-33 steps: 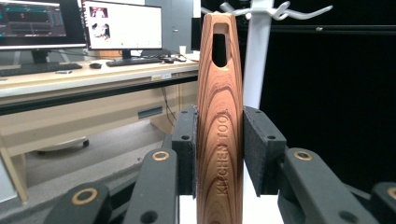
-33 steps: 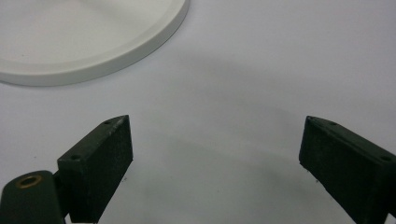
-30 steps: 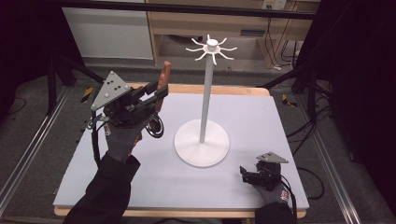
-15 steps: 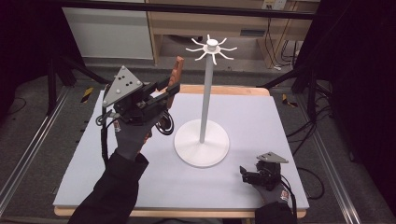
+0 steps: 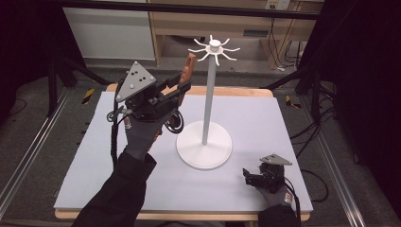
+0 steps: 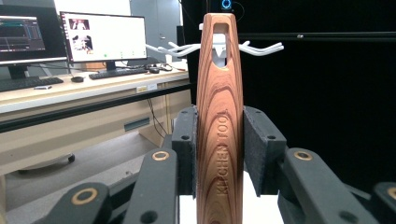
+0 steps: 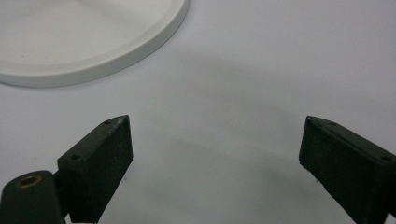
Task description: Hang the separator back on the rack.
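Observation:
My left gripper (image 5: 182,88) is shut on a wooden kitchen tool (image 5: 187,71), a reddish-brown handle with a slot near its top. In the left gripper view the tool (image 6: 219,116) stands upright between the pads (image 6: 259,149), its slot level with the white hooks (image 6: 187,48) of the stand. The white hook stand (image 5: 215,49) rises from a round base (image 5: 204,150) at the table's middle; the tool's tip is just left of its hooks. My right gripper (image 5: 247,176) rests low at the table's front right, open, with bare mat between its pads (image 7: 100,163).
A pale mat (image 5: 265,118) covers the table. The stand's base rim (image 7: 116,51) lies close ahead of the right gripper. A desk with monitors (image 6: 105,37) stands beyond the table. Metal rails (image 5: 28,151) run along both sides.
My left gripper has risen and moved right toward the stand's hooks, carrying the wooden tool. The right gripper has stayed in place.

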Demonstrator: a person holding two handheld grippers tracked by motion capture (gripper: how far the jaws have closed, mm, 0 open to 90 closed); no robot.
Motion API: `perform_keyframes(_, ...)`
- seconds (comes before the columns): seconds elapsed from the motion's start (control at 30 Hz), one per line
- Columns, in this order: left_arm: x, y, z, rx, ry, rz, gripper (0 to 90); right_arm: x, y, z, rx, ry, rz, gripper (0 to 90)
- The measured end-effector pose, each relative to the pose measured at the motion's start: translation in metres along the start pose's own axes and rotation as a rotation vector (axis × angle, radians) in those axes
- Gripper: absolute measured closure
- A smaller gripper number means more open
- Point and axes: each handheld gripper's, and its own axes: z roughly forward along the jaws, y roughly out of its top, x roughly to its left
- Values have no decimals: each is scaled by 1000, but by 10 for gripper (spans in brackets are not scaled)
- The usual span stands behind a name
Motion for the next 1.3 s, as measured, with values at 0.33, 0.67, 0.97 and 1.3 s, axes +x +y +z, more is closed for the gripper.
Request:
perform_keyframes(0.33,-1,0,7,6,-1,-2,672,0,0,0,-3,2,1,101)
perform_keyframes(0.67,-5,1,14,20,-3,7,672,0,0,-1,-3,9,7,101)
perform_keyframes(0.97,-4,0,21,30,3,4,672,-1,0,-1,-4,8,4,101)
perform_keyframes(1.3,-5,-5,29,36,5,1,671,-1,0,-1,-2,8,4,101)
